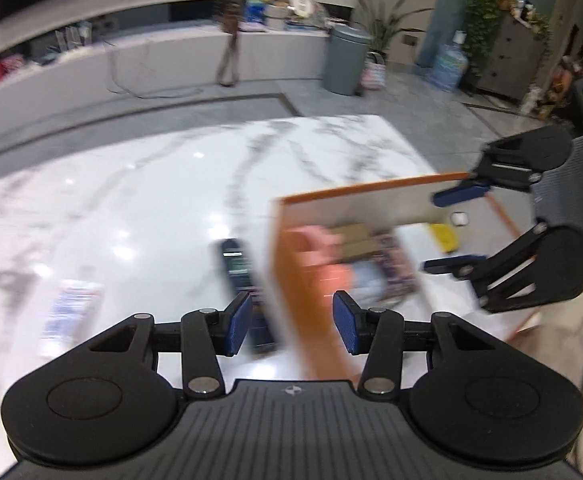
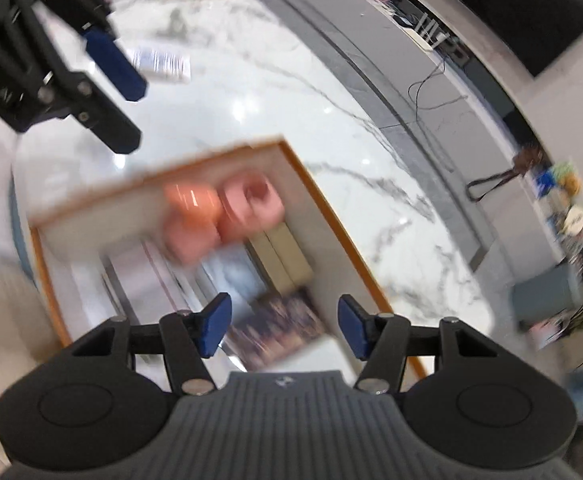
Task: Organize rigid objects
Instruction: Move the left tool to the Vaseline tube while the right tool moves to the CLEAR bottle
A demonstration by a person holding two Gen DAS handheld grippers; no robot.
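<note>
left tongs (image 1: 291, 322): being held partly open, nothing between the pads; hovering over the box's near-left corner and the dark flat device.
right tongs (image 2: 285, 330): being held partly open, nothing gripped; poised above the box interior, pointing steeply down. Also visible in the left wrist view (image 1: 457, 228), over the box's right side.
box (image 1: 291, 272): orange-edged, white inside, sitting on the tabletop (image 1: 131, 208); being used as the collecting bin, judging by what is already packed in it.
pink and orange pieces (image 2: 223, 212): being kept together at the box's far end; blurred, so exact shape cannot be told. Likely grouped there to leave the rest of the floor for flat items.
tan block (image 2: 281, 256): lying beside the pink pieces, along the box wall.
dark printed flat item (image 2: 279, 328): lying flat on the box floor, directly under the right tongs.
yellow item (image 1: 445, 236): lying in the box's right part, near a small white object (image 1: 459, 219).
dark flat device (image 1: 239, 272): still outside, lying on the tabletop just beside the box's left wall; probably next for pickup, being nearest the left tongs.
printed packet (image 1: 71, 312): also outside, well apart from the box to the left.
progress: box being partly filled; at least two items not yet stowed.
risk: heavy motion blur, so contacts are being judged loosely.
</note>
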